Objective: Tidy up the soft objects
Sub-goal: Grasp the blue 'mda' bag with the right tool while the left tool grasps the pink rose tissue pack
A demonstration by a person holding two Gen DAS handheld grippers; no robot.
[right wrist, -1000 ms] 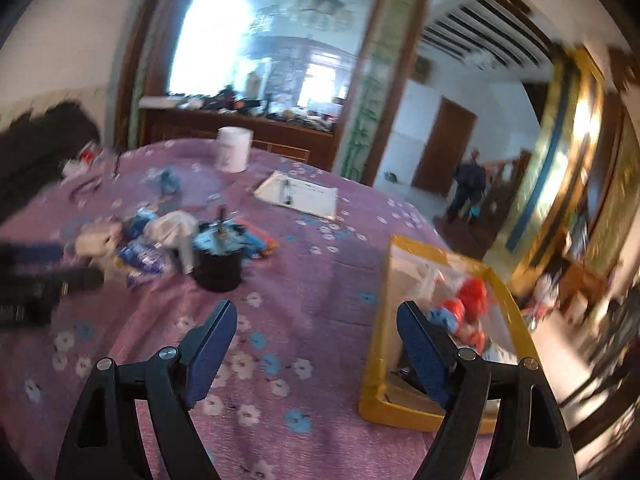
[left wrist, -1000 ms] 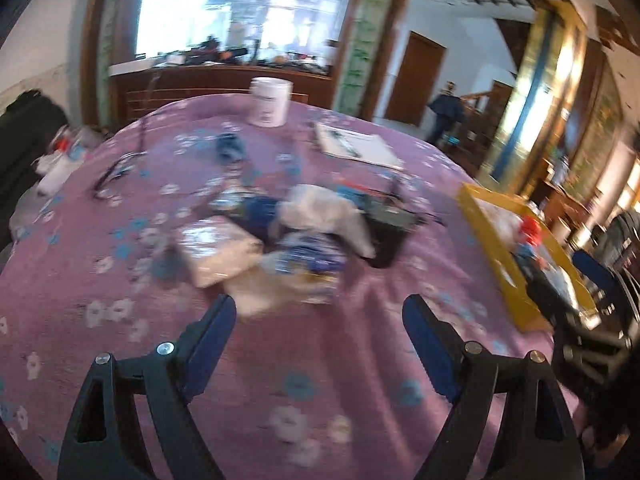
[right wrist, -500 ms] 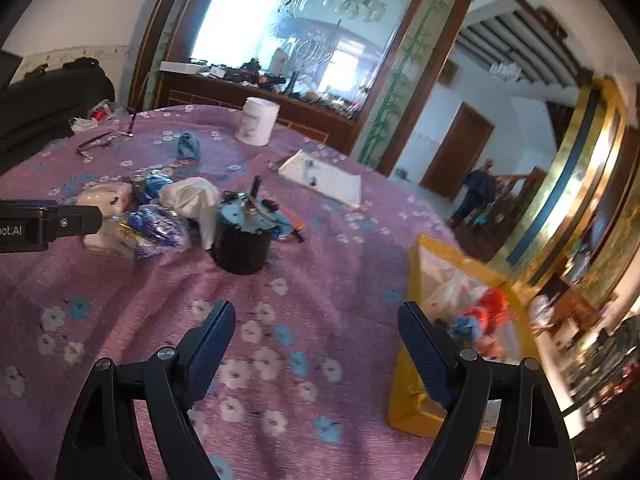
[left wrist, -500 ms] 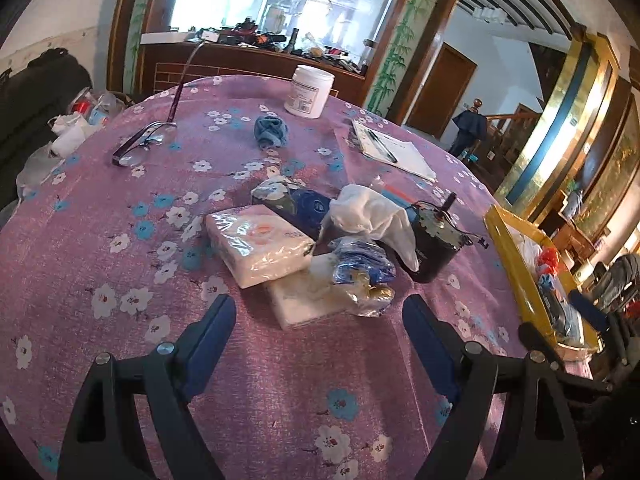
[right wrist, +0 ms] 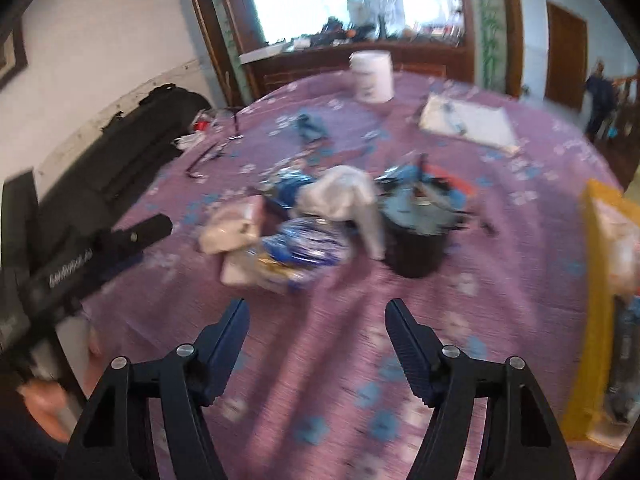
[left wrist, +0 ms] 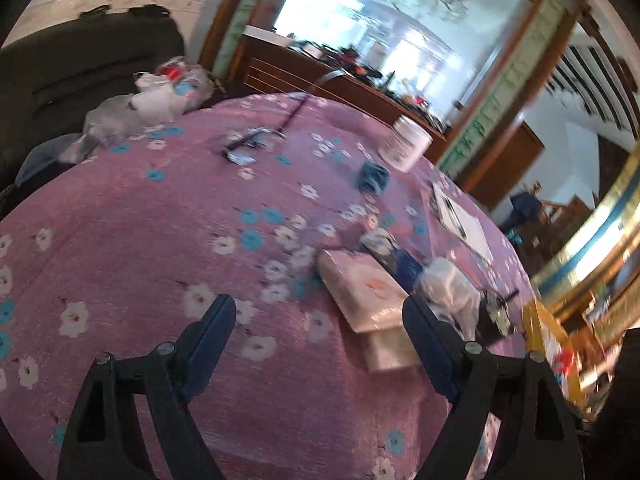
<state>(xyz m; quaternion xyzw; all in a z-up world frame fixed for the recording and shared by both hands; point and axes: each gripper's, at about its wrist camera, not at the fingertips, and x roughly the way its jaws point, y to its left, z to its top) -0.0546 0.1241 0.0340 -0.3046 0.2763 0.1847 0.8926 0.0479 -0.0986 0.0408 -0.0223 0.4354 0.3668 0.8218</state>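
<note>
Purple flowered cloth (left wrist: 168, 240) covers the round bench; both views are motion-blurred.

Left gripper (left wrist: 316, 328): jaws wide apart, nothing between them, hovering over bare cloth. A wrapped tissue pack (left wrist: 362, 292) lies just past its right finger, stacked partly on a second pale pack (left wrist: 390, 350). Beyond them sit a blue-and-white packet (left wrist: 390, 252) and a crumpled white bag (left wrist: 450, 288).

Right gripper (right wrist: 316, 322): jaws closing, nothing between them, only cloth below. It points at the pile of soft things in mid-bench: tissue pack (right wrist: 236, 228) on the left, a blue-and-white crinkled bag (right wrist: 304, 246) nearest the gripper, the white bag (right wrist: 344, 196) draped against a black pot (right wrist: 416, 248) with blue stuff on top. All of these are touching or overlapping.

Yellow tray (right wrist: 596, 280) sits at the right edge of the bench, well apart from the pile, with some items already in it; too blurred to name them.

Farther back: a small blue cloth wad (right wrist: 312, 126), a white tub (right wrist: 372, 76), a sheet of paper (right wrist: 468, 120), and glasses (left wrist: 252, 146) near the left side.

The left gripper's body and the hand (right wrist: 44, 400) holding it show at the left edge of the right view.
</note>
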